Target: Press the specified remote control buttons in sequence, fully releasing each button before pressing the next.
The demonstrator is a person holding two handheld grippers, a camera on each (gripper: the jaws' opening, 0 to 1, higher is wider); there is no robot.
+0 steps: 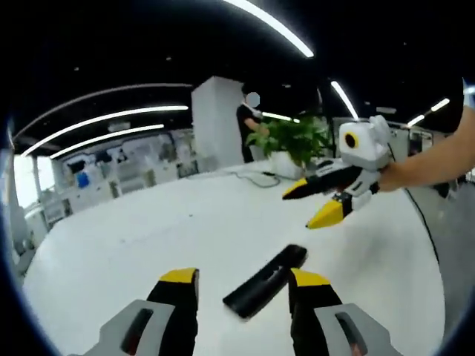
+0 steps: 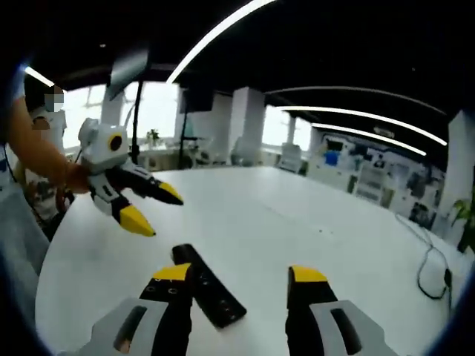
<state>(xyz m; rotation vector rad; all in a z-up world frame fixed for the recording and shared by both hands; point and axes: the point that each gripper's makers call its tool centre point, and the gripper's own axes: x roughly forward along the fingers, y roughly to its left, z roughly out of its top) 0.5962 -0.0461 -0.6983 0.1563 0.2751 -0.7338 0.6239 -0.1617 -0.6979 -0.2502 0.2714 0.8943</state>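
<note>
Where office lights arc overhead, white round table (image 1: 133, 245), black remote (image 1: 265, 281), both tools spread, holding nothing.

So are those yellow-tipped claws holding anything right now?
Nothing. Both the left gripper and right gripper are open above the table; the remote lies untouched.

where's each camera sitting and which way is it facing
Left gripper view: rides the left tool, looking down across the white table at the black remote; the right tool and a forearm enter from the right.
Right gripper view: rides the right tool, facing the remote; the left tool enters from the left.
Shared: remote, table, both tools open.
</note>
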